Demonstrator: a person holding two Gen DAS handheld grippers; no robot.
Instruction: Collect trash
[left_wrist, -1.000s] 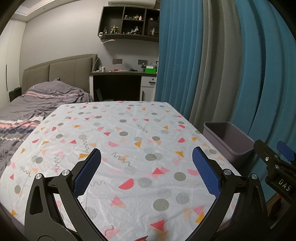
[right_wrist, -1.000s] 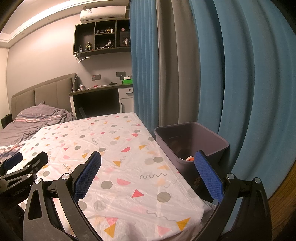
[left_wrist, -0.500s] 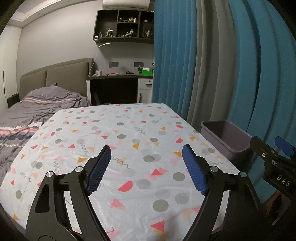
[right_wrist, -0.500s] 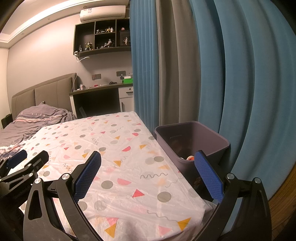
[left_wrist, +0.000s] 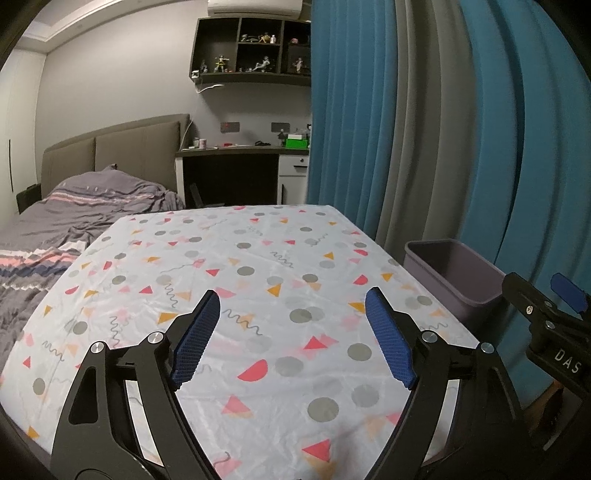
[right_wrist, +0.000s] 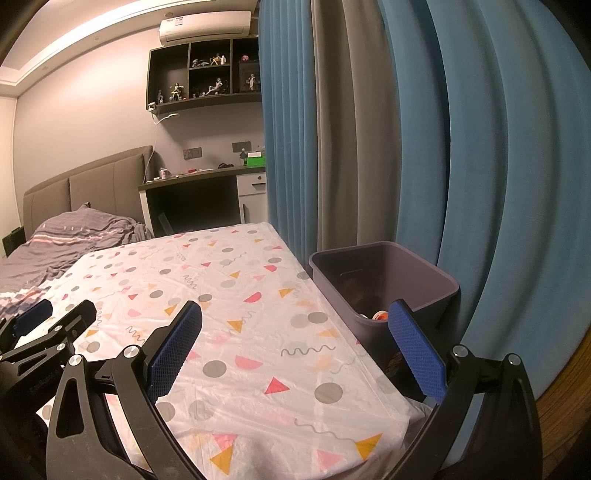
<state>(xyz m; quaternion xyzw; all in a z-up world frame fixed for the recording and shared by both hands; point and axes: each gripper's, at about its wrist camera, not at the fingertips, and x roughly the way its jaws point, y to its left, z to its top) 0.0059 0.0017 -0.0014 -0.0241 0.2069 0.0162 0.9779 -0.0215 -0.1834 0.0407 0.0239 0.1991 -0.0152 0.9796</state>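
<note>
Since a second ago the left gripper (left_wrist: 291, 306) has drawn its jaws in from their widest, most of that early in the second; nothing lies between them, and they stand well open over the desk (left_wrist: 258, 280). The right gripper (right_wrist: 295, 317) looks unchanged, its jaws spread wide and empty.

The desk is covered by a white cloth (right_wrist: 236, 295) printed with grey dots, pink and orange triangles and dark squiggles, and it shows bare of any loose item in both views. Left of it lies a bed (left_wrist: 74, 221) with a rumpled grey striped cover and a padded headboard. At the far wall stands a dark counter (right_wrist: 207, 173) carrying small things and a green box (left_wrist: 296, 141), with wall shelves (right_wrist: 207, 81) of figurines and an air conditioner (right_wrist: 205, 26) above. Blue and grey curtains (right_wrist: 406, 147) fill the right side.

The trash is in the purple bin (right_wrist: 384, 280), which stands just beside the desk's right edge against the curtains: a small round orange and white piece (right_wrist: 380, 315) shows at its near inner wall, with darker shapes deeper in that are too dim to tell. The right gripper's right jaw overlaps the bin's near corner in the view, though contact cannot be judged. Each gripper appears at the edge of the other's view, side by side at the near end of the desk.
</note>
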